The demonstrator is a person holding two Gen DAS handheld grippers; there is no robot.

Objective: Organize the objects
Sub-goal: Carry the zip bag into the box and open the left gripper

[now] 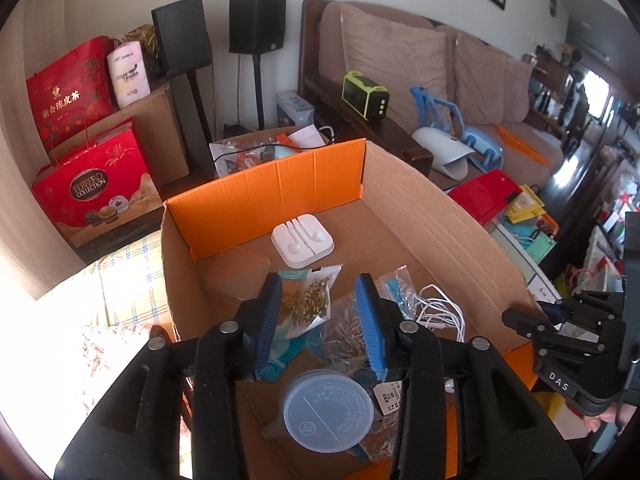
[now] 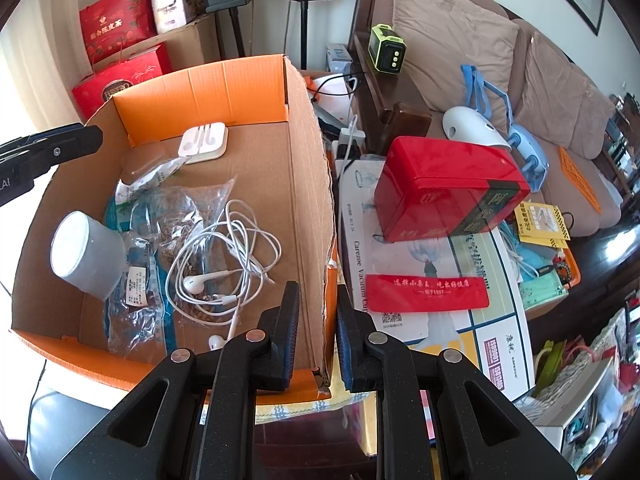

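An open cardboard box (image 1: pixel 404 200) with orange flaps holds a white earphone case (image 1: pixel 302 240), clear bags of small dried bits (image 1: pixel 312 300), tangled white earphones (image 1: pixel 440 312) and a translucent lidded cup (image 1: pixel 328 412). My left gripper (image 1: pixel 320 320) is open above the bags, over the cup, holding nothing. My right gripper (image 2: pixel 318 332) is open with its fingers astride the box's right wall (image 2: pixel 316 200). The same earphones (image 2: pixel 224 256), cup (image 2: pixel 86 252) and case (image 2: pixel 204 142) show in the right wrist view.
A red tin (image 2: pixel 448 192) sits on a printed flat carton (image 2: pixel 420 280) right of the box. A sofa (image 2: pixel 520 80) carries cushions, a white device (image 2: pixel 472 126) and a green-framed gadget (image 2: pixel 386 50). Red gift bags (image 1: pixel 92 184) and speakers (image 1: pixel 256 24) stand behind.
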